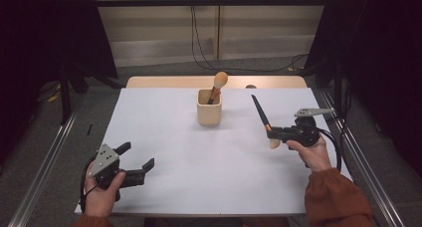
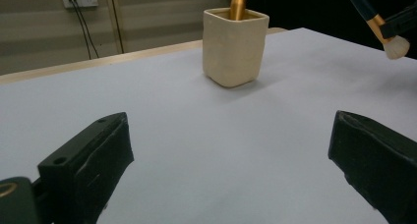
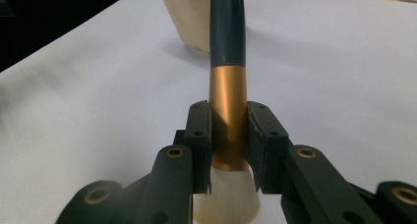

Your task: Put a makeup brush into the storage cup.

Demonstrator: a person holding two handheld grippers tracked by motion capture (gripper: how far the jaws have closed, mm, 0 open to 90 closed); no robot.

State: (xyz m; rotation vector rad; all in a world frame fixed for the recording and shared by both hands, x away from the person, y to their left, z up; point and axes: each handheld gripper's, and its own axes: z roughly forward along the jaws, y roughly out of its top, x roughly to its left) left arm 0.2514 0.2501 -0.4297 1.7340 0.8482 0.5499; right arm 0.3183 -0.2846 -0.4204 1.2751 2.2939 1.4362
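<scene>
**Over the table's right half, a makeup brush is clamped at its gold ferrule**

Over the right half of the white table [image 1: 164,137], at about four o'clock from the cream holder [image 1: 209,107], a dark-handled brush [image 1: 261,115] is held off the surface by the right gripper [image 1: 272,133]. Its jaws are seen pressed together on the gold ferrule [image 3: 227,111] in the right gripper view, with the pale bristles [image 3: 226,199] just below the pads. The long axis is tilted: the handle tip is pointed up toward eleven o'clock, the bristle head down toward five o'clock. A clear gap is kept between brush and holder.

A second brush [image 1: 218,85] is stood in the holder, head up, leaning toward one o'clock.

At seven o'clock from the holder, near the front left edge, the left gripper [image 1: 135,162] is held with its jaws wide apart and nothing between them. Bare table is seen across the middle, and a wooden strip [image 1: 164,81] along the far edge.
</scene>
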